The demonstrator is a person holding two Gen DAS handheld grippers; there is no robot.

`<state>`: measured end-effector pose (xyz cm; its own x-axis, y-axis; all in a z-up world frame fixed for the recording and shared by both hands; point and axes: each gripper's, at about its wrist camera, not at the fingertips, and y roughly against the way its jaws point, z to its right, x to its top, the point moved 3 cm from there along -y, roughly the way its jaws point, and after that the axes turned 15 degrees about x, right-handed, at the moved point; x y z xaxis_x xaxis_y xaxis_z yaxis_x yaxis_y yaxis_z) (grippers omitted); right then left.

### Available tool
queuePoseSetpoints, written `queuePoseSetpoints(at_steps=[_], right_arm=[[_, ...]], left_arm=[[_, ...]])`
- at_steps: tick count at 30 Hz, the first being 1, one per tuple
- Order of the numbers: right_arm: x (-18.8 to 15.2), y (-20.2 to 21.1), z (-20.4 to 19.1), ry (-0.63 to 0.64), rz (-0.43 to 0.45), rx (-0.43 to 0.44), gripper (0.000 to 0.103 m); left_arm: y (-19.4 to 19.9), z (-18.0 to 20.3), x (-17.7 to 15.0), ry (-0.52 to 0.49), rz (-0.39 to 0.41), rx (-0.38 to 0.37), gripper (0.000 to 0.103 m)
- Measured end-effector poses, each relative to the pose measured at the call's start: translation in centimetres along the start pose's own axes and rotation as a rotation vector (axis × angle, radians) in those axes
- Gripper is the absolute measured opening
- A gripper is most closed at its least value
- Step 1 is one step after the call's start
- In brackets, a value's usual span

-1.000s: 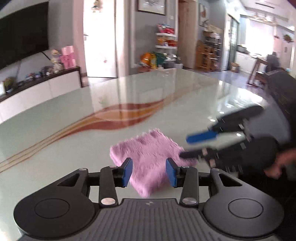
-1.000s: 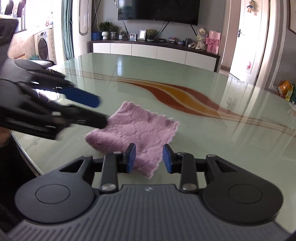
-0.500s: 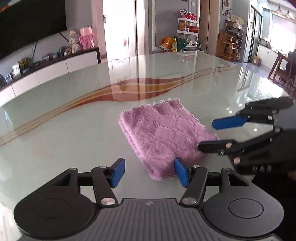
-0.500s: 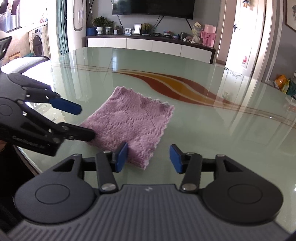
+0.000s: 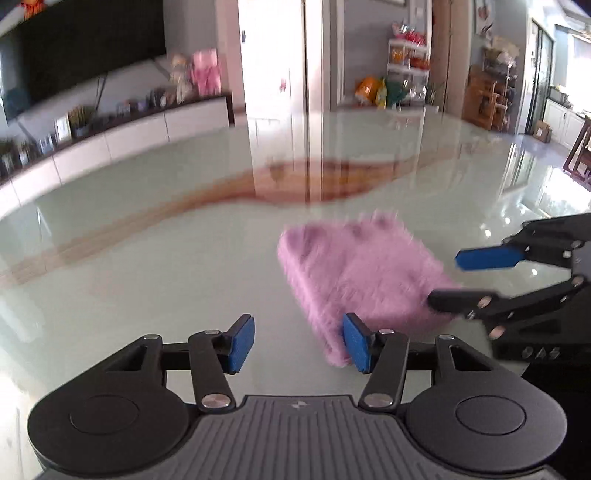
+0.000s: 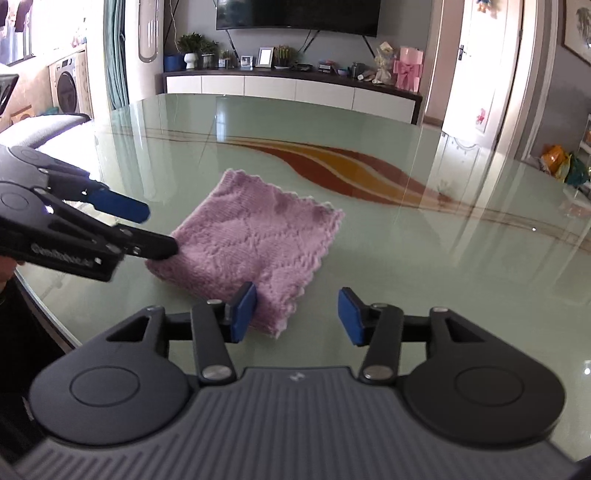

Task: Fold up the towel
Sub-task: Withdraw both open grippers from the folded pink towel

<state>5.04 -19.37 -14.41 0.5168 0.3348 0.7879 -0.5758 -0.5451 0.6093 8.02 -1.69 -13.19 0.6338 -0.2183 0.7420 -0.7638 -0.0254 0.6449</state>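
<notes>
Pale green glass formed the surface (image 6: 424, 258), glossy with reflections and crossed by a sweeping red and orange band, and behind it stood a long white cabinet (image 6: 288, 90) with a dark screen (image 6: 295, 14) mounted on the wall above. A pink gift box (image 6: 408, 72) sat toward the right end of that cabinet. The towel (image 6: 255, 243), a fluffy pink-purple cloth with scalloped edges, lay folded into a thick rectangle on the near part of the surface, close to its near edge. In the right wrist view the right tongs (image 6: 297, 315) stood spread with nothing pinched between the blue pads; the left pad was right against the towel's near corner, whether touching it I could not tell, and the right pad hung over bare glass. The left tongs (image 6: 159, 230) reached in from the left of that view, also spread, the lower dark finger's tip at the towel's left edge and the upper blue pad clear above it. The left wrist view was blurred; there the left tongs (image 5: 297, 343) showed the same wide gap, empty, with the towel (image 5: 354, 273) just beyond the right pad, and the right tongs (image 5: 447, 277) entered from the right at the towel's far-right side, gripping nothing.
</notes>
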Motion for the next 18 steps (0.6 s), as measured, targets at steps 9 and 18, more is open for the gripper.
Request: queuePoseSetpoints(at_steps=[9, 18], right_arm=[[0.0, 0.5, 0.9, -0.027, 0.003, -0.014, 0.045], [0.0, 1.4, 0.6, -0.022, 0.026, -0.032, 0.045]], left_arm=[[1.5, -0.1, 0.2, -0.055, 0.014, 0.035, 0.056], [2.9, -0.8, 0.7, -0.01, 0.06, 0.018, 0.052]])
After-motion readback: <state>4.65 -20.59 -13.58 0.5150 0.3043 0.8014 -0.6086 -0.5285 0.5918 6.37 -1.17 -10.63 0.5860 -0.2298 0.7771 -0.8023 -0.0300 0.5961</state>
